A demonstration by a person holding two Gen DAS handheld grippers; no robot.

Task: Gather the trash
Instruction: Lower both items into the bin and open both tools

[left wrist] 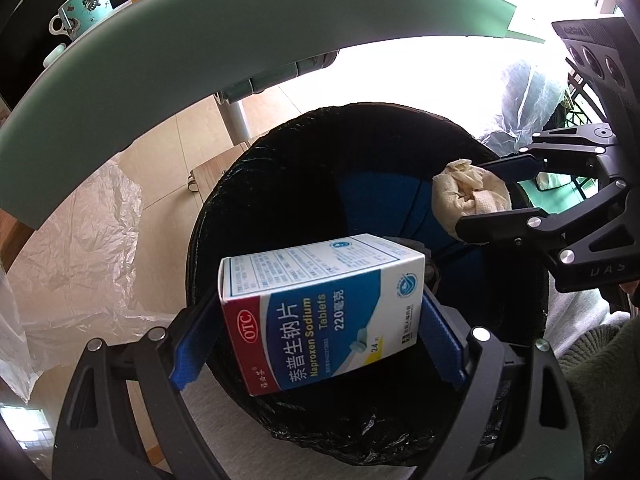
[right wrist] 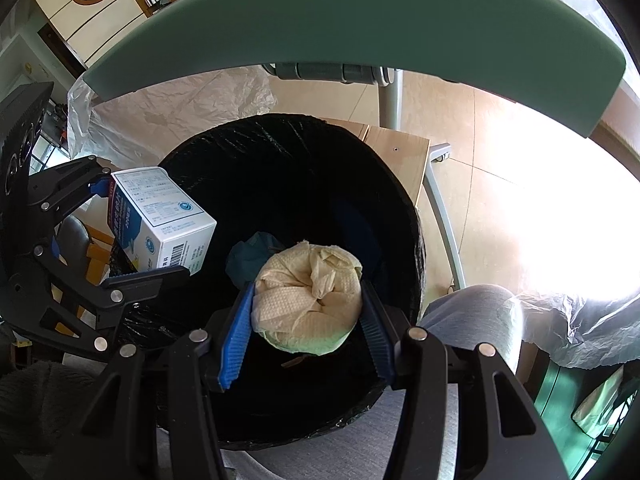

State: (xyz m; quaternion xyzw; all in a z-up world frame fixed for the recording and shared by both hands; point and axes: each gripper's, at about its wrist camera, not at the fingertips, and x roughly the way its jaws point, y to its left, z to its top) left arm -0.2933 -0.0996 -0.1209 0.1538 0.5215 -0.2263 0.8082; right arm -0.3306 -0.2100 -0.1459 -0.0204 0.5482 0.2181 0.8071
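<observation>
My left gripper (left wrist: 320, 320) is shut on a white, blue and red medicine box (left wrist: 324, 308) and holds it over the open mouth of a bin lined with a black bag (left wrist: 280, 152). My right gripper (right wrist: 306, 308) is shut on a crumpled cream paper towel wad (right wrist: 308, 304), also above the bin (right wrist: 280, 152). Each gripper shows in the other view: the right one with the wad (left wrist: 468, 196) at the right, the left one with the box (right wrist: 160, 216) at the left. Dark blue-green trash (right wrist: 252, 256) lies inside the bin.
A green table edge (left wrist: 160, 80) arches over the bin, with a teal mug (left wrist: 86, 6) on top. Clear plastic sheeting (left wrist: 72, 248) lies on the tiled floor at the left. A grey table leg (right wrist: 444, 208) and a wooden board (right wrist: 396, 152) stand behind the bin.
</observation>
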